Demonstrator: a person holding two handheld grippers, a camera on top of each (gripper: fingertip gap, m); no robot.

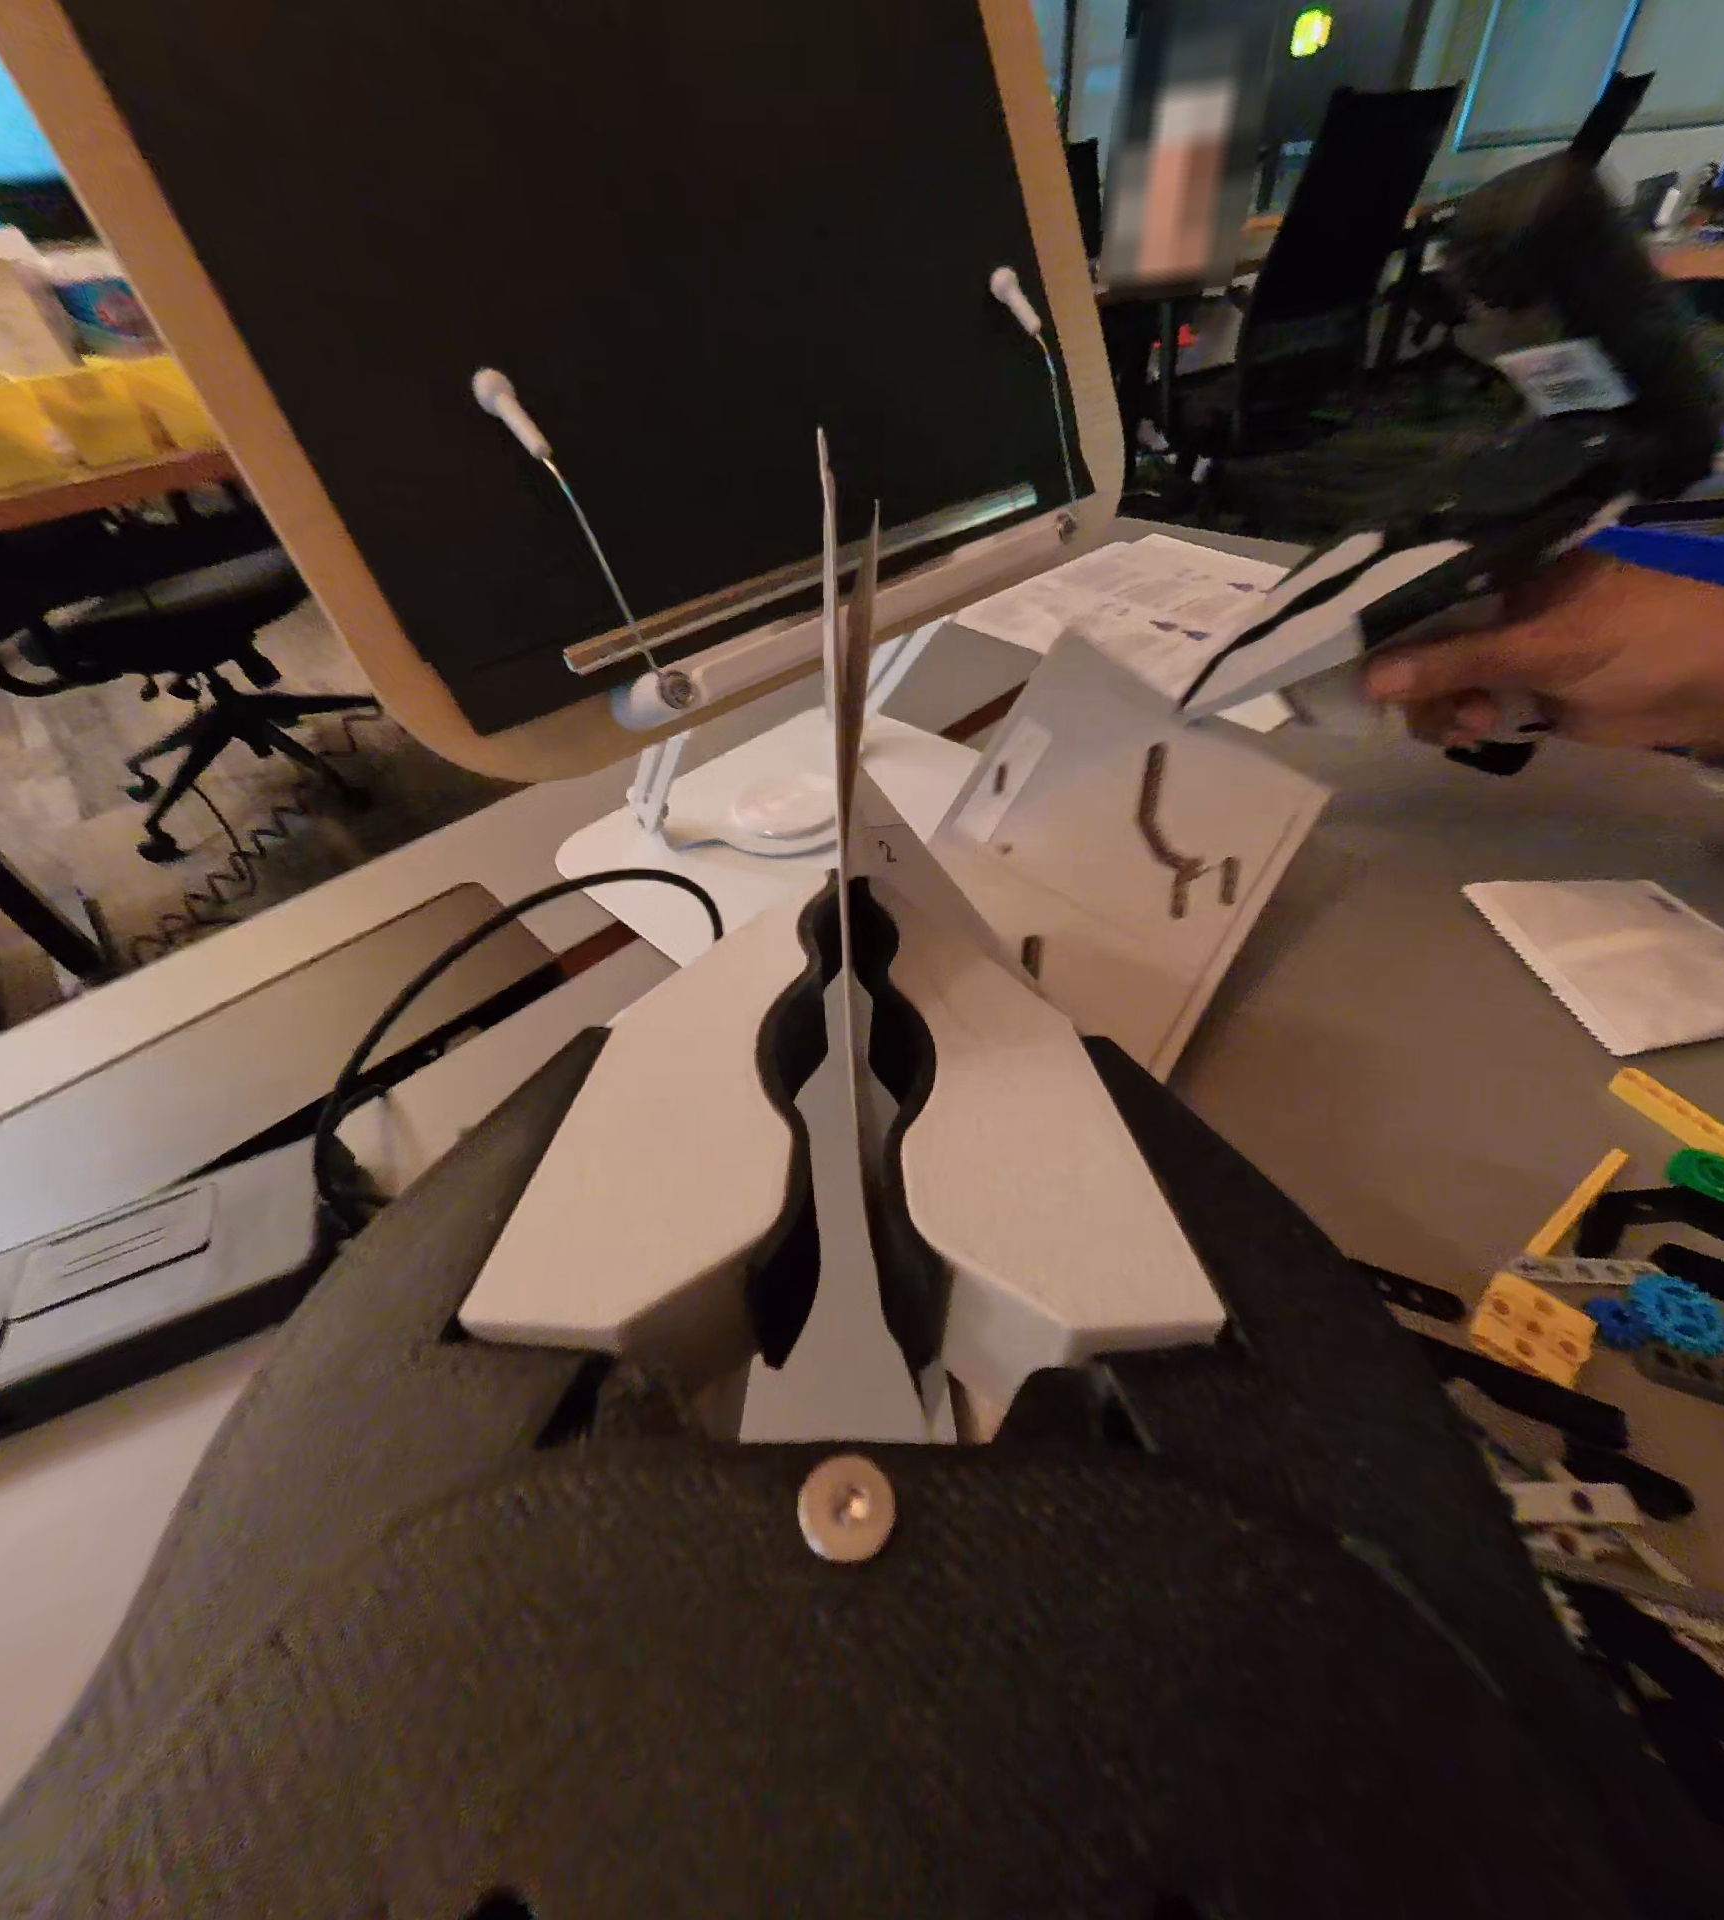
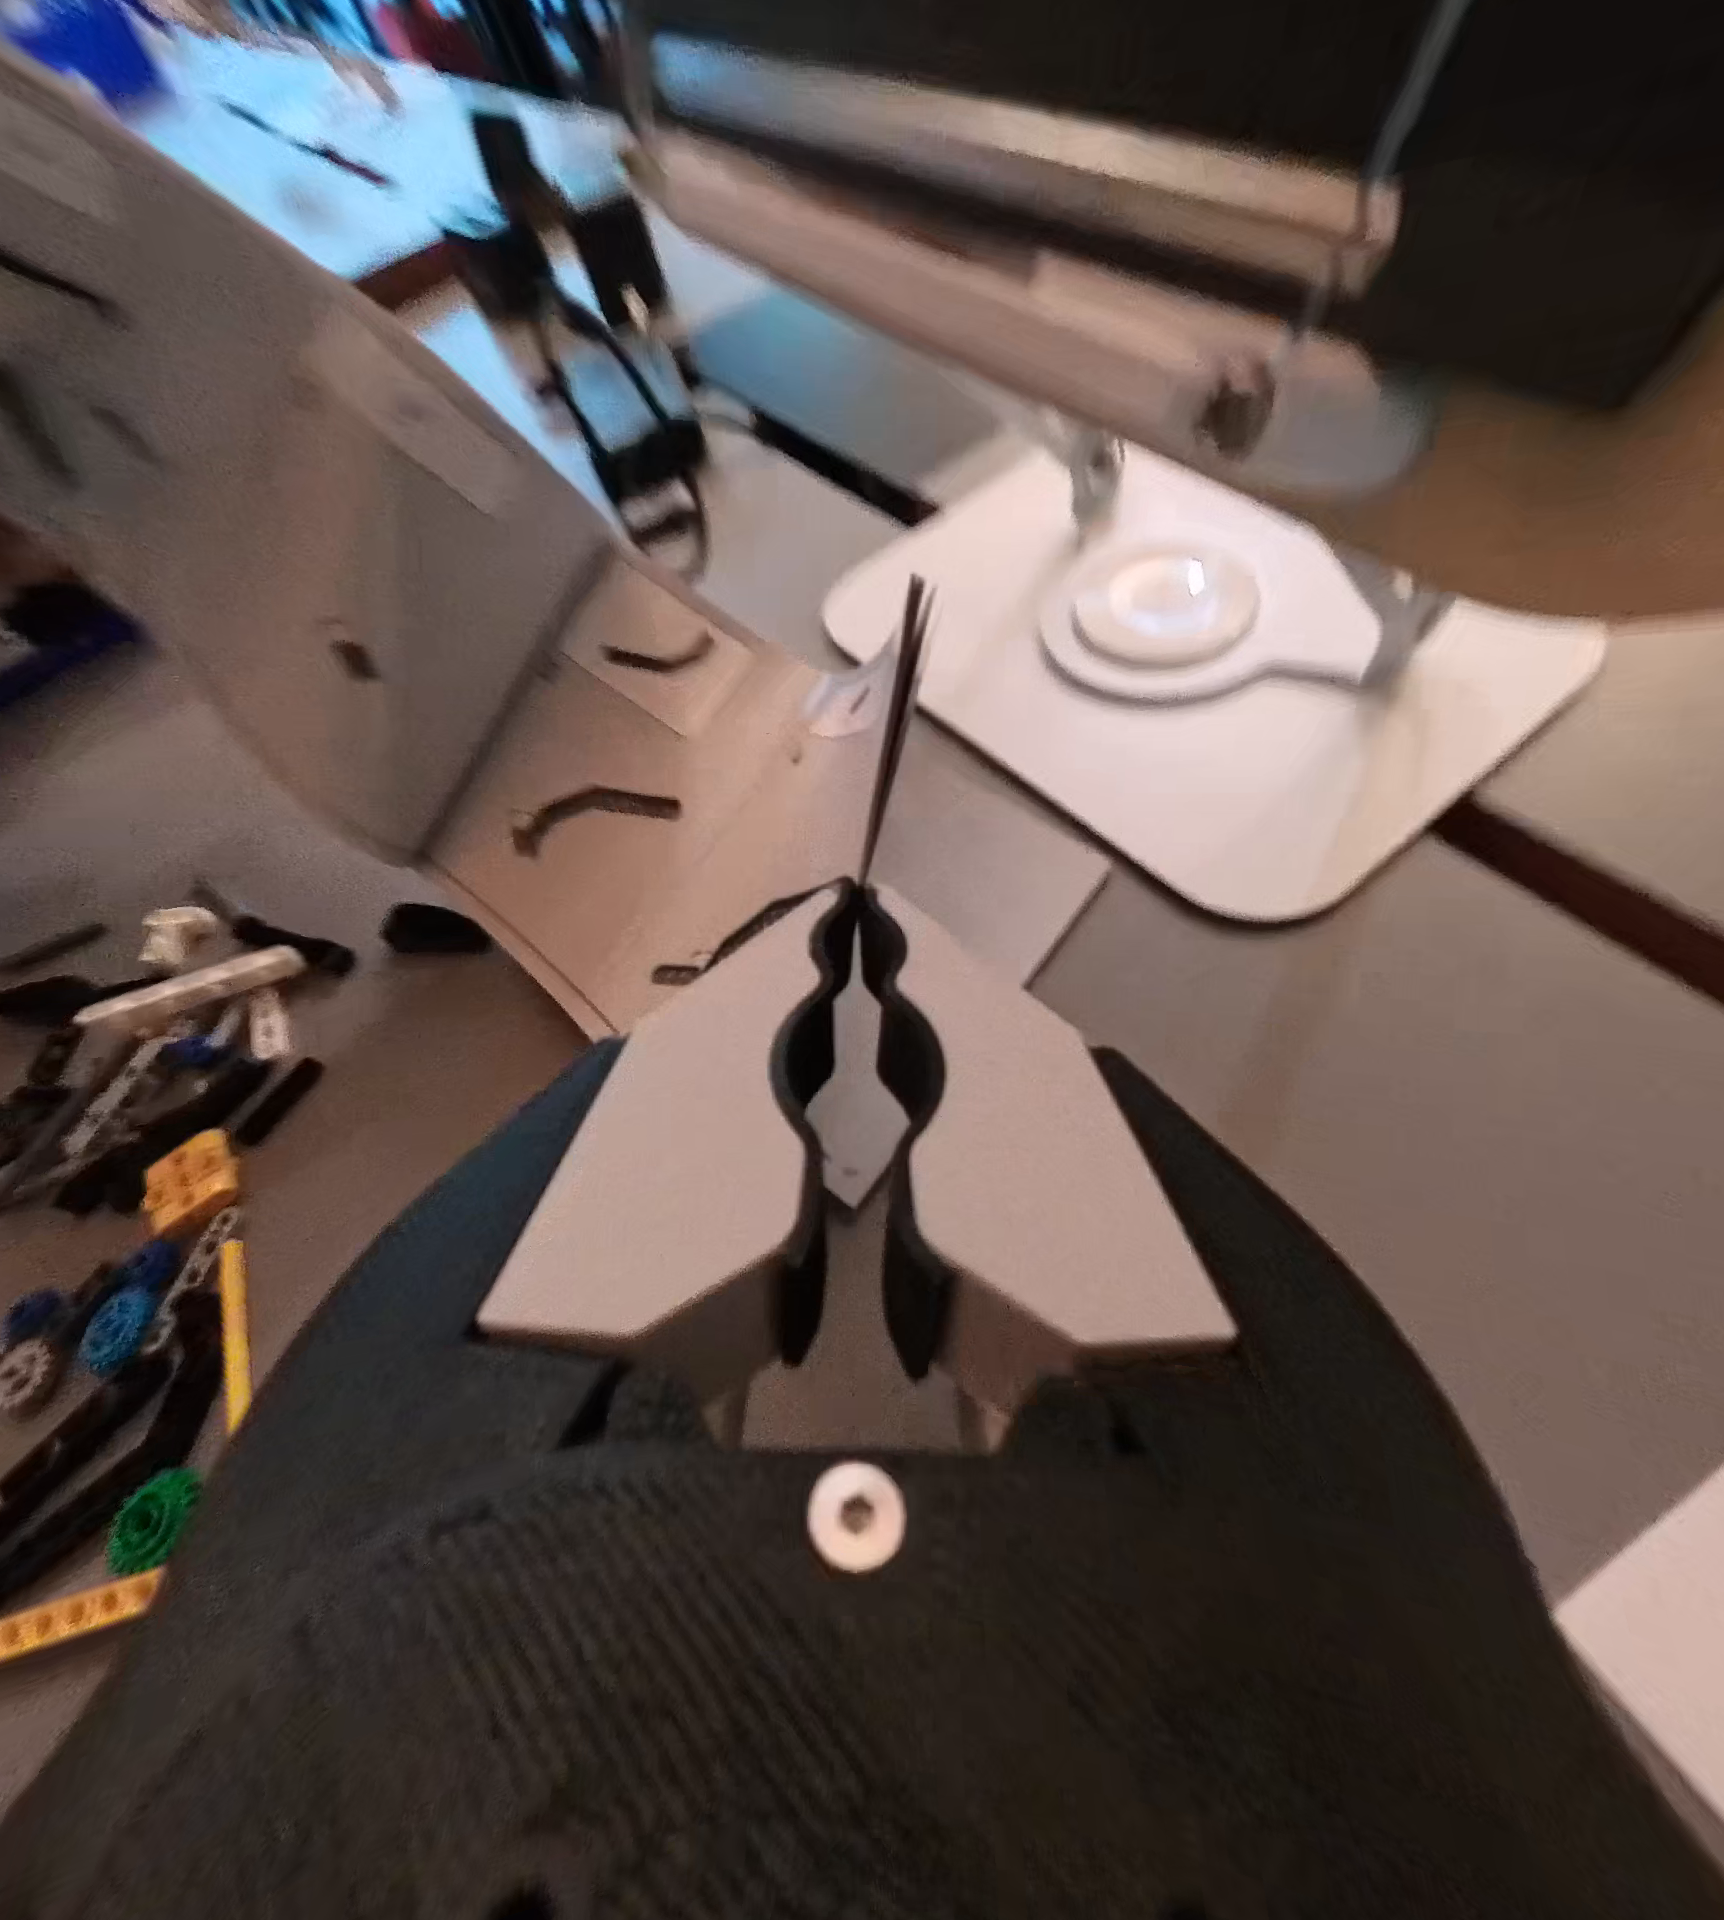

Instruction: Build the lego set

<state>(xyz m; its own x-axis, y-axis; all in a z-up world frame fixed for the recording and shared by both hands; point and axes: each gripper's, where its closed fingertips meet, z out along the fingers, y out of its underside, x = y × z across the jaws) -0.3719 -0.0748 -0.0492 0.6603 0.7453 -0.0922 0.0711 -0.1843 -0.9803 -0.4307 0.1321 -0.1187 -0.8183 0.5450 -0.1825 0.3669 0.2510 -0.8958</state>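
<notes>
Both grippers pinch the instruction booklet ahead of the book stand.

On the left, our left gripper (image 1: 850,914) has its fingers pressed on the booklet (image 1: 1128,831), pages edge-on and running straight up and away from the fingertips. Centre, the book stand (image 1: 629,364) leans back on the desk (image 1: 1460,987), its ledge just beyond the pages. Right, our right gripper (image 2: 856,894) nips the booklet's far corner, fingers closed on paper. The lego parts (image 1: 1616,1299) lie loose at the right, nearer the right gripper. We judge the booklet must tip forward onto the ledge.
</notes>
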